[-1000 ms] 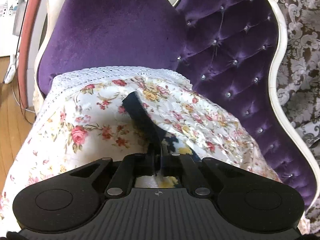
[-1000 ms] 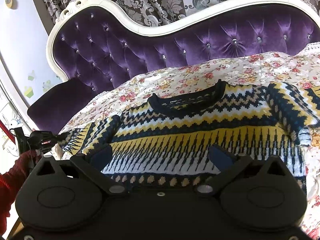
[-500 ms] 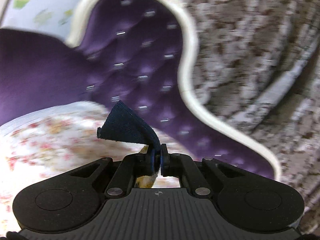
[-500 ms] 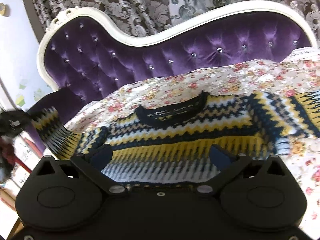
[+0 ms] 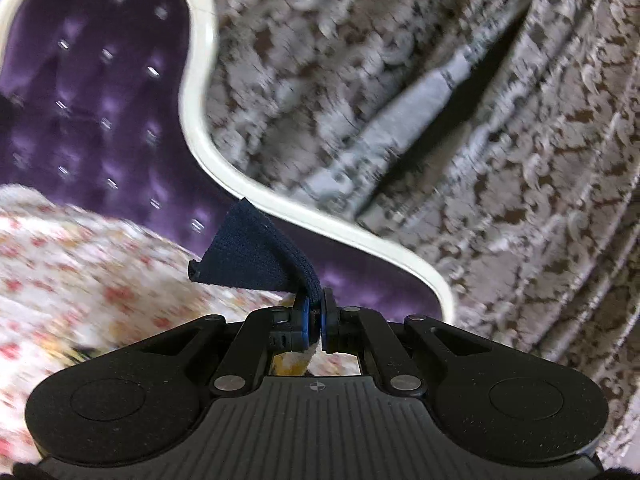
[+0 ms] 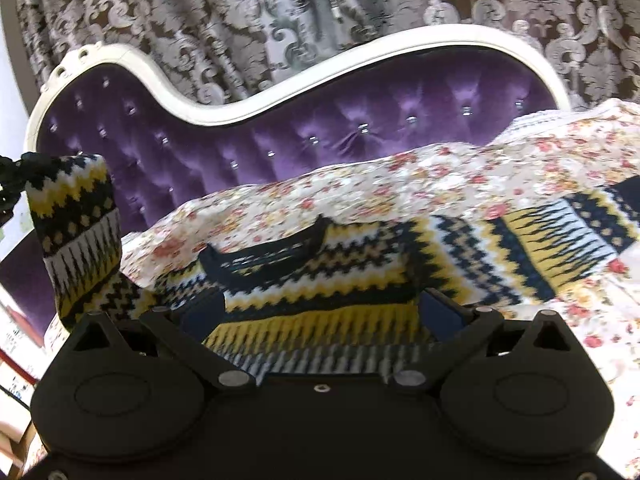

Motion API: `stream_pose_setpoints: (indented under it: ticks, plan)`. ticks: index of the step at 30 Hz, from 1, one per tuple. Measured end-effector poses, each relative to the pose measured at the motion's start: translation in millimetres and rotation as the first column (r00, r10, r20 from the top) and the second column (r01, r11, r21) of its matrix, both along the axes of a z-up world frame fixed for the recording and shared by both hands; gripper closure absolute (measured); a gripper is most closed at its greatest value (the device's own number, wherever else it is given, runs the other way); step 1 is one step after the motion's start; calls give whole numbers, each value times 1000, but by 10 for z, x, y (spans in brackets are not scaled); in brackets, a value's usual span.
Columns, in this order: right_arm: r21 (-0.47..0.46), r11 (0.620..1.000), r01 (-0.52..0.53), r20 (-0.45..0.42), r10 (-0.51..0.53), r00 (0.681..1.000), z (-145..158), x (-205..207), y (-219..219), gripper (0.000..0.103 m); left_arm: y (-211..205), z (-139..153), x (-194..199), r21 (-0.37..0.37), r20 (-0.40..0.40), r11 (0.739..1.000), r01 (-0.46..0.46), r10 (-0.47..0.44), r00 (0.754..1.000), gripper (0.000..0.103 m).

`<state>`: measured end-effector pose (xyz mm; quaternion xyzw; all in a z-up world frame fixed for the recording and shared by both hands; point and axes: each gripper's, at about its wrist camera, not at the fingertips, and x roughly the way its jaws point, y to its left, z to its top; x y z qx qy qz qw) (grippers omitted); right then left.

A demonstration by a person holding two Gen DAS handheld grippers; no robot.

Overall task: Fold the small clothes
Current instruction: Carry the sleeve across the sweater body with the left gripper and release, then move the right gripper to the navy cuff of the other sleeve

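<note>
A: In the left wrist view, what is held by the left gripper?

B: A navy ribbed cuff is pinched between jaws brought fully together, and it is lifted clear of the floral cover. Behind it, the purple sofa back and the patterned curtain are seen blurred

A: And in the right wrist view?

B: The right gripper is spread wide and nothing is gripped; it hangs over the hem of the sweater, which is laid flat on the cover. The raised sleeve is seen at the left, upright

A: How should the sleeve fold be done well?

B: The sleeve should probably be carried across the chest and laid flat, with the body pinned by the free claw so no bunching is caused
</note>
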<state>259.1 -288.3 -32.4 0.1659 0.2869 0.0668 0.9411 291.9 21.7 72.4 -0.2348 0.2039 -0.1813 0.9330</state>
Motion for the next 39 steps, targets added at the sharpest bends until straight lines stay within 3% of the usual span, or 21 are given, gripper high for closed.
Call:
stream_pose_setpoints:
  ticks: [15,16,17,19,24,28,33,39]
  plan:
    - [34,989,141,-9,-140,990,33,14,-413,0,-1113,-796,270,7,-151,989,145,-142,978,96]
    - [34,989,144,-9,-144,990,32,11,-423,0,-1161,-835,279,13,-159,988,155,-151,976,86]
    - [35,988,148,-11,-148,989,28,15,-434,0,-1200,-877,283,17,-166,986,168,-163,973,64]
    - [38,987,156,-11,-155,988,24,16,-452,0,-1253,-930,274,23,-172,982,188,-181,968,45]
    - [43,984,174,-10,-173,985,27,15,-502,0,-1242,-916,151,81,-142,973,217,-205,969,38]
    - [44,983,179,-16,-178,984,22,14,-521,0,-1120,-898,69,190,-114,966,175,-155,981,32]
    - [28,985,173,-27,-172,985,1,27,-487,0,-870,-1086,69,369,-136,927,71,-22,990,32]
    - [-2,988,151,-39,-151,988,-28,63,-403,0,-405,-1300,162,379,-196,924,-47,130,972,32]
